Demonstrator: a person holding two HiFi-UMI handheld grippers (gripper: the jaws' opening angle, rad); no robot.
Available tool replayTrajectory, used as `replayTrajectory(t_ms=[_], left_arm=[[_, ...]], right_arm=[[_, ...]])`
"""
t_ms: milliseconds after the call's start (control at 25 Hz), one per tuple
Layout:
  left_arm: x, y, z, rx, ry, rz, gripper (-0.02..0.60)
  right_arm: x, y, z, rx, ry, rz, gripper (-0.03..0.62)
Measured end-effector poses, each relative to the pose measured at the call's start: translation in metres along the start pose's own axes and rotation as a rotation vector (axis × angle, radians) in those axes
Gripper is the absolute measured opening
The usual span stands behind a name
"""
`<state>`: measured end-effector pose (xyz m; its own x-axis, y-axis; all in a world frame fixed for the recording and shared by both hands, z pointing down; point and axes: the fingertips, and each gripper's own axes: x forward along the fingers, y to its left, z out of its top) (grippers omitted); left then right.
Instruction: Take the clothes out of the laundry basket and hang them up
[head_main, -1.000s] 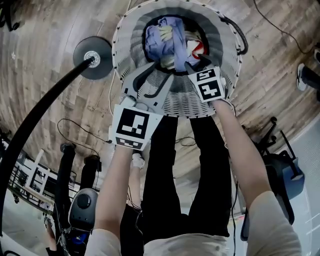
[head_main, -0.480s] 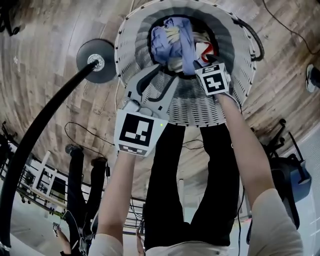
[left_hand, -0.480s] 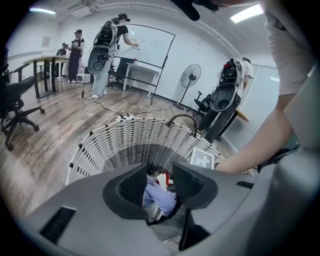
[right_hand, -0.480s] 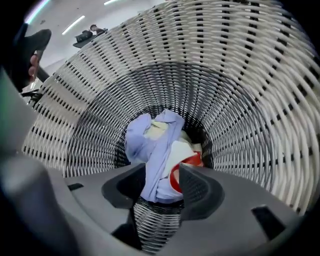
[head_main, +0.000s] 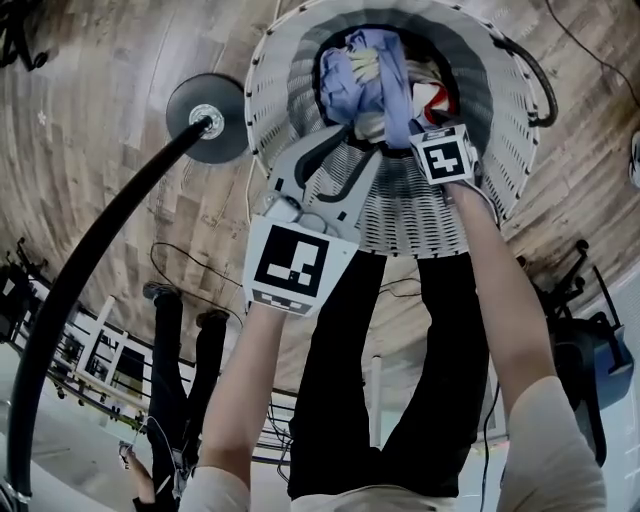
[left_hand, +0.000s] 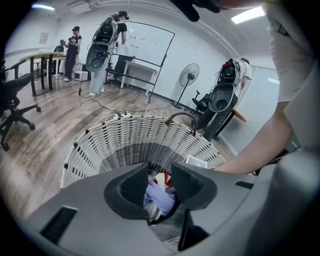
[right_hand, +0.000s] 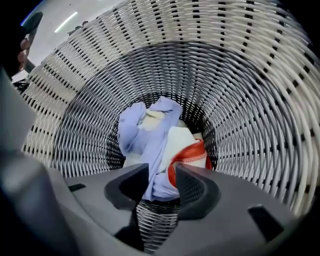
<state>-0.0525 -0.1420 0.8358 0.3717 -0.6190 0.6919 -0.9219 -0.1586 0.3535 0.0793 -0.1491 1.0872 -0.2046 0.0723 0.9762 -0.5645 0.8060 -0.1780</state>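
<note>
White woven laundry basket (head_main: 420, 215), a dark grey band round the lower wall. Inside, a pale lavender-blue garment (right_hand: 150, 132) beside a white garment (right_hand: 179, 140) edged with a red band. Mid-grey plastic on the left hand-held gripper (left_hand: 160, 186) and the right hand-held gripper (right_hand: 159, 186), with black-and-white square markers on each cube (head_main: 292, 268). Brown wood-grain floor (head_main: 110, 70). Black fan base (head_main: 205, 118). Black trousers (head_main: 340, 380), off-white sleeves (head_main: 560, 440).

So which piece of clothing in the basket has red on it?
The white garment beside the lavender garment; only it carries a red band along its edge.
</note>
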Motion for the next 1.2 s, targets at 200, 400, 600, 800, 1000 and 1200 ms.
replayTrajectory(t_ms=[200, 400, 600, 800, 1000, 1200], left_arm=[[0.0, -0.006, -0.002, -0.013, 0.007, -0.017, 0.152], [0.0, -0.01, -0.004, -0.012, 0.013, -0.031, 0.143], [0.001, -0.01, -0.003, -0.021, 0.015, -0.03, 0.136], [0.0, -0.012, -0.005, -0.03, 0.017, -0.034, 0.126], [-0.004, -0.014, -0.003, -0.041, 0.017, -0.024, 0.121], [-0.014, -0.018, 0.002, -0.042, 0.018, -0.02, 0.12]], right_arm=[[-0.001, -0.004, -0.001, 0.007, 0.0, -0.032, 0.116], [-0.003, -0.005, -0.003, 0.009, 0.015, -0.042, 0.044], [-0.003, -0.007, -0.005, 0.008, 0.027, -0.055, 0.018], [-0.007, -0.007, -0.006, 0.012, 0.036, -0.063, 0.012], [-0.017, -0.002, -0.005, 0.022, 0.036, -0.061, 0.011], [-0.036, 0.007, -0.003, 0.018, 0.042, -0.04, 0.009]])
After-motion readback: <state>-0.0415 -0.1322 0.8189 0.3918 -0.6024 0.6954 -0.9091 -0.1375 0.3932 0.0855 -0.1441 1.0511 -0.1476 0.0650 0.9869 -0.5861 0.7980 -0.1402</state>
